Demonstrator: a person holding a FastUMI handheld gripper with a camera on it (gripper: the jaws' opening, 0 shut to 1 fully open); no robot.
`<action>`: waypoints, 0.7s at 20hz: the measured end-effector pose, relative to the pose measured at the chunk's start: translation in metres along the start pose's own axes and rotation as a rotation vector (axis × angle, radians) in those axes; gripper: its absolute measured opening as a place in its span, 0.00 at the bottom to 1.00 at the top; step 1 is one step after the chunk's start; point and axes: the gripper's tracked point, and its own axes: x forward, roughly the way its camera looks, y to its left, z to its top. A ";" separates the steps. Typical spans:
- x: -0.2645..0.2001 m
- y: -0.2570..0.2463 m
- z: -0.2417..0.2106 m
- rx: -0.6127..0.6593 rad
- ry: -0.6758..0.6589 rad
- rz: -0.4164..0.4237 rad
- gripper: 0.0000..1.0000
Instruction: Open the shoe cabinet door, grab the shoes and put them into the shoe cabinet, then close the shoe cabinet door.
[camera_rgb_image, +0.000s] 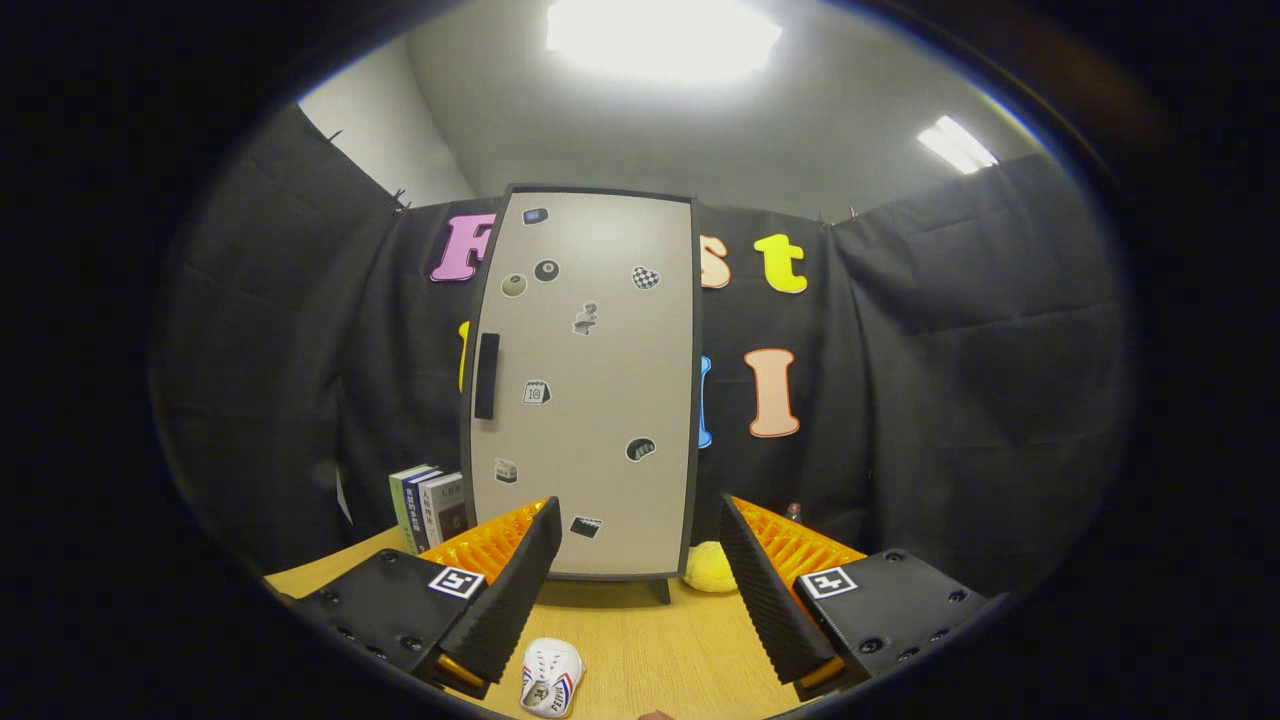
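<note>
A tall grey shoe cabinet (590, 390) stands on the wooden table (650, 640) beyond my fingers, its door shut. The door carries several small stickers and a dark handle (486, 375) along its left side. A small white shoe (551, 678) lies on the table low between my fingers, close to the left one. My gripper (640, 540) is open, held above the table and short of the cabinet, with nothing between its fingers.
A few upright books (430, 508) stand left of the cabinet. A yellow plush toy (709, 568) sits at the cabinet's right foot, with a small bottle top (793, 512) behind the right finger. Black cloth walls close the booth all round.
</note>
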 end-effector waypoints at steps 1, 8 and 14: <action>0.005 0.005 0.002 0.002 0.000 0.009 0.98; 0.053 0.046 0.023 0.006 -0.011 0.066 0.98; 0.111 0.087 0.041 0.020 -0.020 0.123 0.99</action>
